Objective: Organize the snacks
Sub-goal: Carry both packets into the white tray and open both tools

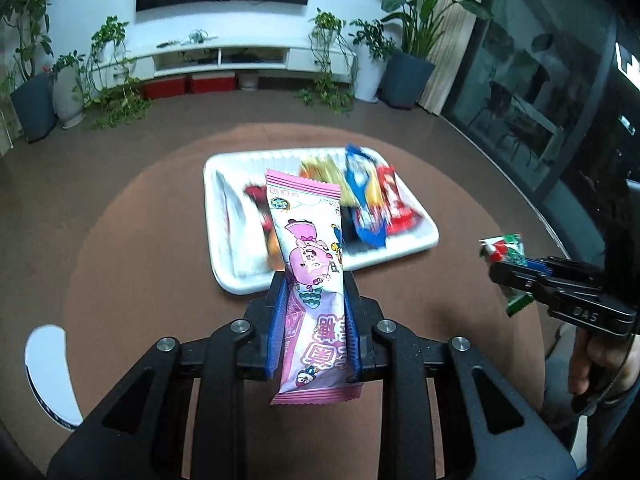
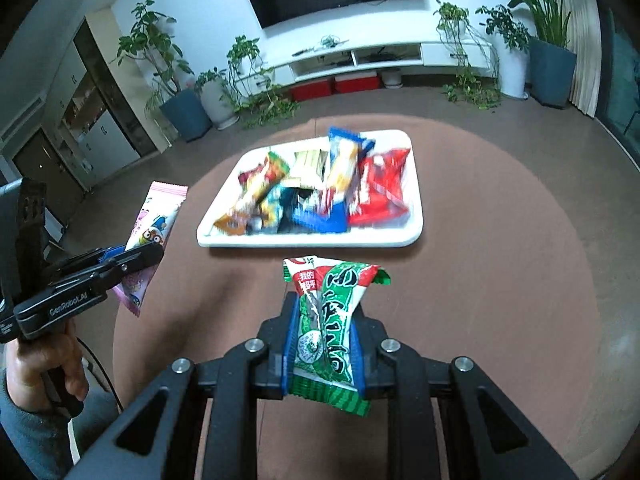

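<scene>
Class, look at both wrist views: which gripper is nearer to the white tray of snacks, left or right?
Hard to call; the left gripper, holding the pink packet, looks marginally nearer the white tray. The right gripper, holding the green packet, is short of it.

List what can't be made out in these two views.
- White tray snacks: motion-blurred in both views, labels unreadable.
- Pink snack packet in the left tool hides the tray's middle, left wrist view.
- Green snack packet: mostly hidden by the right tool there.
</scene>
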`<state>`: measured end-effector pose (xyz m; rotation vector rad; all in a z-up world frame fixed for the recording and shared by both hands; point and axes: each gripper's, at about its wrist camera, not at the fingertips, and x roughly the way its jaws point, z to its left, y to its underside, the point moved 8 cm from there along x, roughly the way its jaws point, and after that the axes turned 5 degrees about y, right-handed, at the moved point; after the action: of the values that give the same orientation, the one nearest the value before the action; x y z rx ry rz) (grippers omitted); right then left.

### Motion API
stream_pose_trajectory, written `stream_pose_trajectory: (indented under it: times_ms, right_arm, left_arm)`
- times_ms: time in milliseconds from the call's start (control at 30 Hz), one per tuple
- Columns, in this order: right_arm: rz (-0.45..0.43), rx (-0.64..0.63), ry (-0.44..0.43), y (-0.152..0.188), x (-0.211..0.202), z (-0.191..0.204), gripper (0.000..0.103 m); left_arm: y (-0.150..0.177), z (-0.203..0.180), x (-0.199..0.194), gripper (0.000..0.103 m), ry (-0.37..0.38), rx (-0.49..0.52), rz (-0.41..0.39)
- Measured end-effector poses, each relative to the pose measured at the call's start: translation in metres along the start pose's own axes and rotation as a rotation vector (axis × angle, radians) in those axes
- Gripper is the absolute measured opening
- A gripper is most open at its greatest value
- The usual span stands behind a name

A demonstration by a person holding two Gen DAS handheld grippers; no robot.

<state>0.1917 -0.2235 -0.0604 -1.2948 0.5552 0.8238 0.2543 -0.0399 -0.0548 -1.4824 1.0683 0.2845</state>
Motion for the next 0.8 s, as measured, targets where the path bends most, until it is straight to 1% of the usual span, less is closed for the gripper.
stream_pose_trajectory:
  times_ms: [167,333,400,533,633,800]
  right_arm:
    - [-0.064,-0.013,-0.01,-0.049,-0.007,0.006,0.024]
    - [-0.095,-0.021,-0.026,-0.099,0.007,0.017,0.024]
    - [-0.084,-0.013,-0.04,-0.111,0.019,0.019,0.024]
    - [-0.035,0.0,-0.051,-0.133,0.055,0.025,0.024]
    - [0.002,0.009,-0.047,-0.139,0.084,0.026,0.024]
    - [0.063,-0.013,-0.019,-0.138,0.125,0.029,0.024]
  left_arm:
    - [-0.042,0.011,0.001,0.023,-0.019,0.001,-0.029]
    - [-0.077,0.023,0.021,0.023,-0.031,0.0,-0.022]
    - [-0.087,0.025,0.037,0.023,-0.042,0.016,-0.002]
    - [-0.098,0.029,0.073,0.023,-0.036,0.016,0.034]
    - [-0.101,0.035,0.098,0.023,-0.026,0.003,0.049]
    - [-0.1,0.042,0.123,0.024,-0.033,0.014,0.07]
